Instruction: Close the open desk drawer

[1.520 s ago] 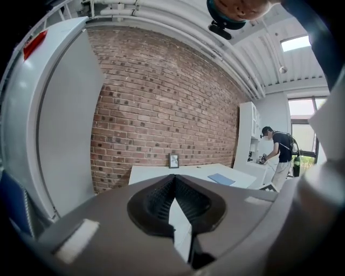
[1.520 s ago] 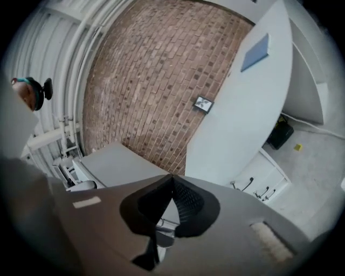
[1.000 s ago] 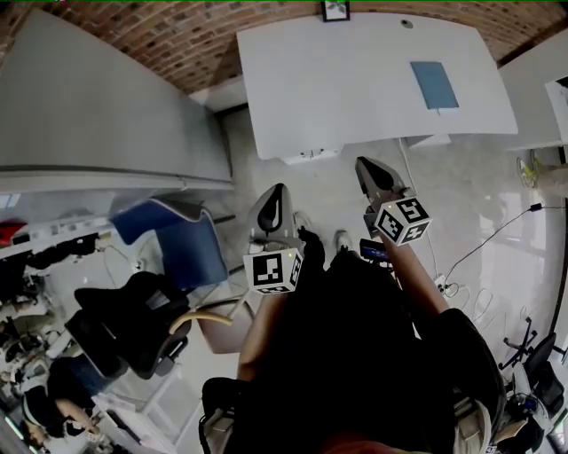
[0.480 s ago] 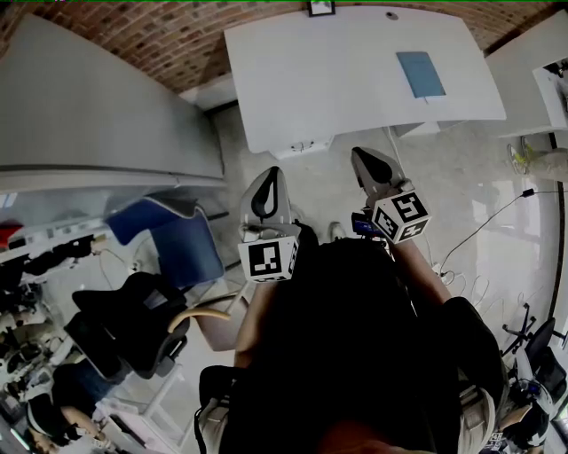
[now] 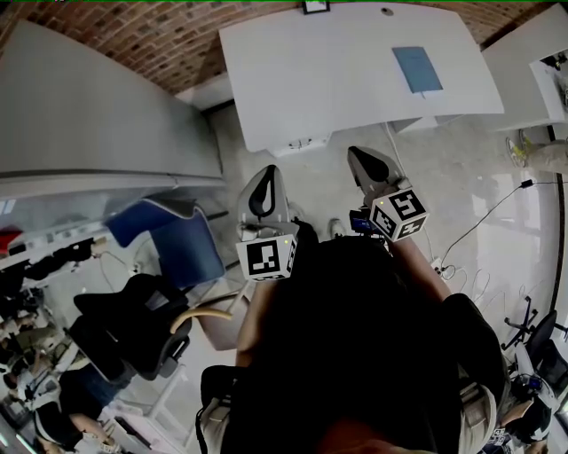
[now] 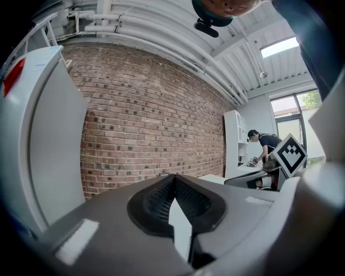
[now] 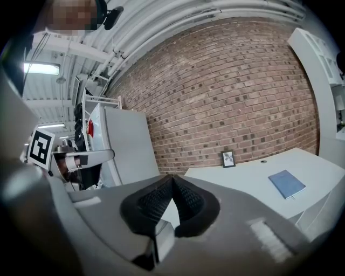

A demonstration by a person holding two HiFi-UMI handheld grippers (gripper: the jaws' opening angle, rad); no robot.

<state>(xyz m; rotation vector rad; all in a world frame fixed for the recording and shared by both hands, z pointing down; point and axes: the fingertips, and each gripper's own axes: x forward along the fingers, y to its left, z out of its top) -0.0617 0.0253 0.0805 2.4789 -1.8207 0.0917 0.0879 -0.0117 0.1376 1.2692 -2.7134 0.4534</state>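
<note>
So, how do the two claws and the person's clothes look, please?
Both the left claw and the right claw have smooth grey shells with black ridged pads. Each carries a white cube printed with black square markers. The person wears a black top.

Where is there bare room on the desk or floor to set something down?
The desk is bare left of the notebook, from the frame at the wall to its front edge. The floor before it is open too. Crowded: blue chair and black chair at the left, cables at the right.
</note>
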